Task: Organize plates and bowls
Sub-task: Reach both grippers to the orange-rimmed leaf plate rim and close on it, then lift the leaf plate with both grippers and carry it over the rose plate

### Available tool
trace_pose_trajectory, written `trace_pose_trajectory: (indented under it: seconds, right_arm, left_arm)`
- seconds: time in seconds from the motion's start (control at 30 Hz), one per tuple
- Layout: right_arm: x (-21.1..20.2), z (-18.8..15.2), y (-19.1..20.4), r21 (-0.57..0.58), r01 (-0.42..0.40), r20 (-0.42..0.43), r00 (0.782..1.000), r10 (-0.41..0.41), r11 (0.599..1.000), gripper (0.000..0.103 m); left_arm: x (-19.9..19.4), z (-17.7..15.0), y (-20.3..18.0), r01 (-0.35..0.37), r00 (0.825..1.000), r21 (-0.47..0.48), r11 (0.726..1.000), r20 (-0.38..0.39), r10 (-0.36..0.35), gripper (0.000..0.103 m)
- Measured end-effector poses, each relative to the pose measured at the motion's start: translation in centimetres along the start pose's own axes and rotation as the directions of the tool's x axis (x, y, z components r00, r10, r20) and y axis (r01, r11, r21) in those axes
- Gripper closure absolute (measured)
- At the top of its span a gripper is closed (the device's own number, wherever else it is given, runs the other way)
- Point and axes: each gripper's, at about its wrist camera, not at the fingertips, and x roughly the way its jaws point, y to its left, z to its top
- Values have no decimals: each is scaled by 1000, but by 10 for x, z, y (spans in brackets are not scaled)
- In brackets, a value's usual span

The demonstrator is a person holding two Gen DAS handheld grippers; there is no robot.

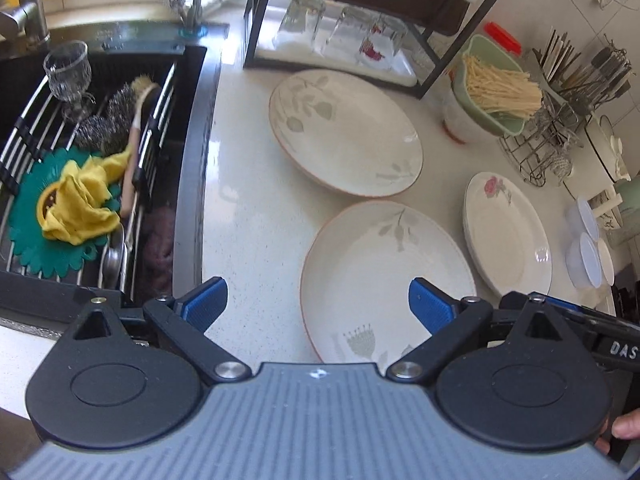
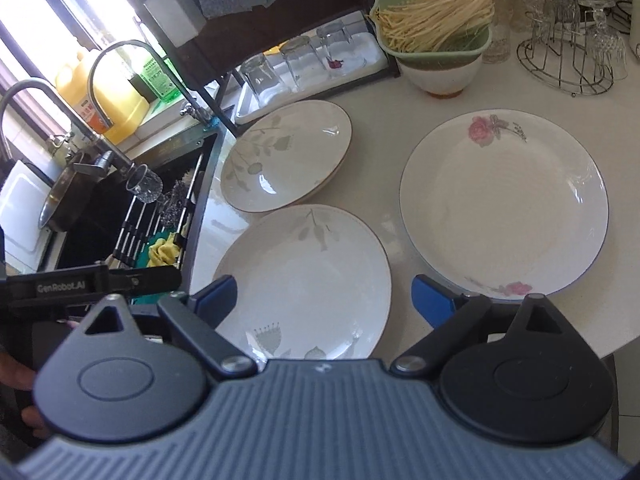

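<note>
Left gripper (image 1: 318, 306): jaws spread wide, grasping nothing; blue ribbed pads on black arms. It hovers over the near leaf-pattern plate (image 1: 384, 276), a round, glossy ceramic plate with a thin reddish rim lying flat on the pale speckled surface (image 1: 248, 216).

Right gripper (image 2: 324, 304): jaws likewise released and empty, above the same plate (image 2: 308, 276).

Behind it, well apart in the left view, sits the far leaf-pattern plate (image 1: 344, 132); a second rim under it in the right view suggests a stack, though I cannot be sure.

To the right, a rose-pattern plate (image 2: 504, 208), white and smooth; from the left view its edge looks layered, so possibly a stack there too.

Further back: a white bowl (image 2: 440, 76) with a green plastic colander (image 2: 436, 54) of pale strands on top; upturned clear glasses (image 1: 340, 28) under a black rack; a wire stand (image 2: 564, 64).

Far left, a dark sink (image 1: 188, 184) holding steel scourers (image 1: 104, 124) and a crumpled yellow cloth (image 1: 86, 200).
</note>
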Motion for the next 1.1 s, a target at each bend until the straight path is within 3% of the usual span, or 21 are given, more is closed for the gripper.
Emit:
trace_pose_trajectory:
  seconds: [0.1,0.33,0.5,0.67,0.77,0.93,1.0,1.1]
  right_arm:
    - [13,-5,-9,46,16,-25,1000,-15,999,22]
    - [34,-18,-24,108,41,-49,998,-36,993,22]
    - [43,-24,-32,157,35,-51,998,-27,987,47]
    - [50,-24,-35,178,31,-48,999,-23,984,54]
    - [54,-23,-33,160,47,-38,998,-42,986,71]
    - [57,-18,-34,161,59,-28,998,-55,985,78]
    - [60,-15,-30,104,75,-30,997,-72,992,86]
    - [61,-11,-25,62,96,-12,995,-95,994,87]
  left_arm:
    - [16,-5,7,31,999,-26,999,-40,-32,6]
    - [39,-13,11,76,995,-30,997,-59,-78,7]
    - [52,-13,10,84,993,-27,996,-83,-86,31]
    - [56,-8,10,91,993,-39,995,-67,-93,47]
    - [60,-3,12,111,992,-58,992,-61,-114,56]
    - [70,3,12,93,993,-50,994,-73,-97,68]
    - [75,4,12,90,992,-41,995,-83,-93,70]
    - [81,4,12,96,989,-30,995,-107,-99,75]
